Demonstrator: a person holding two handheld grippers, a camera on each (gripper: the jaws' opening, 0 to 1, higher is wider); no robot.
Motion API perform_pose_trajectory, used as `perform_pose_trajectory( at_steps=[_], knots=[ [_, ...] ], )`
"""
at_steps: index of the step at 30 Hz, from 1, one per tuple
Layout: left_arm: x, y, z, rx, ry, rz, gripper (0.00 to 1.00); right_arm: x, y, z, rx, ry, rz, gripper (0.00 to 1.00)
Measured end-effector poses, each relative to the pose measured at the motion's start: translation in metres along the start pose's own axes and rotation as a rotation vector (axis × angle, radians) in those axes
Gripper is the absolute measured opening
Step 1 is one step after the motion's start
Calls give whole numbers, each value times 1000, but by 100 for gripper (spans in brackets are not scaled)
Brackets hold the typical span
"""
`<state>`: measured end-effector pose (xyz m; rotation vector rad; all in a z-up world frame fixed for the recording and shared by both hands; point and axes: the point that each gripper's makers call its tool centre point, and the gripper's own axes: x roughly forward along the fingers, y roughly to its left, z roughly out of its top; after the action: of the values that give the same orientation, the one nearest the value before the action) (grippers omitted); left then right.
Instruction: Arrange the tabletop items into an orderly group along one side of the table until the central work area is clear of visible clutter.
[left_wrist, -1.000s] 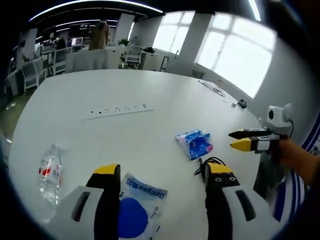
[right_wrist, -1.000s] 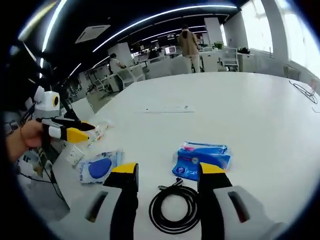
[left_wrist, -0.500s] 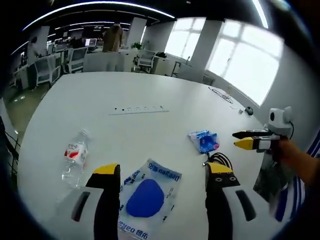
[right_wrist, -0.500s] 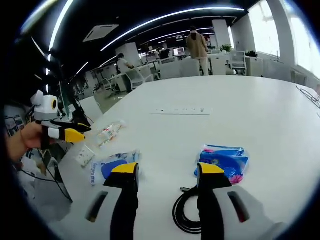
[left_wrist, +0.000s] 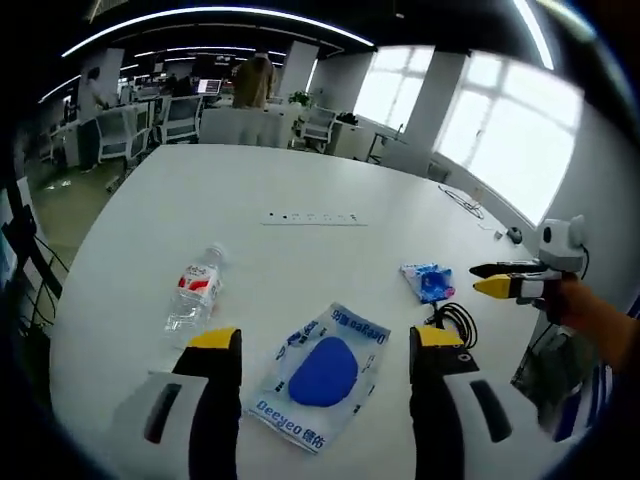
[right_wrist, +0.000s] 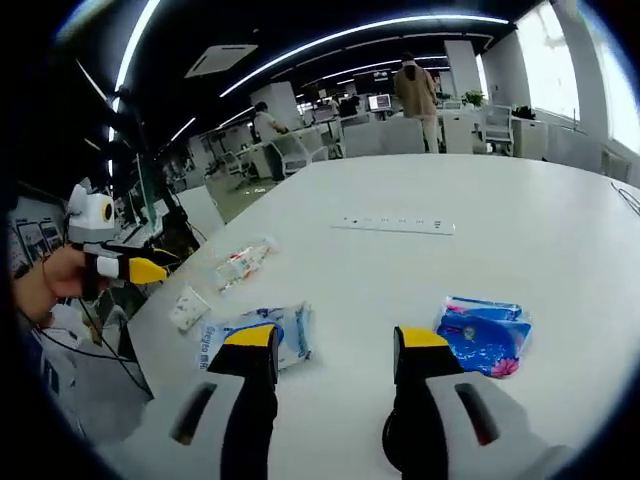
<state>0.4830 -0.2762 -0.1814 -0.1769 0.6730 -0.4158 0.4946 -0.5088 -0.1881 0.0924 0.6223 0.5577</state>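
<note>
In the left gripper view the left gripper (left_wrist: 325, 345) hovers above the white counter (left_wrist: 240, 240) with its jaws apart and nothing between them; just beyond them lies a clear pouch (left_wrist: 325, 375) holding a blue pad. A bottle (left_wrist: 193, 295) lies on its side to the left of the pouch, a blue packet (left_wrist: 430, 281) lies to the right, and a black cable (left_wrist: 455, 322) sits coiled just below the packet. The right gripper (left_wrist: 490, 279) enters from the right, held in a hand (left_wrist: 590, 310), jaws slightly apart and empty. In the right gripper view the right gripper's own jaws stand apart over the counter, the pouch beside the left jaw, the packet to the right, the bottle farther back and a small white packet (right_wrist: 187, 306) near the counter edge
</note>
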Motion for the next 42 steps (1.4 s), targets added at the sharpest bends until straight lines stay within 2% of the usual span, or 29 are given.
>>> perform_pose_trajectory(
  at_steps=[8, 17, 24, 42],
  knots=[
    [-18, 23, -19, -50, -5, 55, 67, 22, 26, -4, -36, 34, 60, 44],
    [-22, 37, -39, -88, 6, 92, 65, 41, 36, -17, -57, 82, 96, 43],
    [-17, 38, -58, -107, 30, 98, 64, 57, 38, -34, -61, 134, 112, 42],
    [8, 41, -96, -193, 97, 84, 57, 96, 35, -55, -65, 219, 145, 40]
  ],
)
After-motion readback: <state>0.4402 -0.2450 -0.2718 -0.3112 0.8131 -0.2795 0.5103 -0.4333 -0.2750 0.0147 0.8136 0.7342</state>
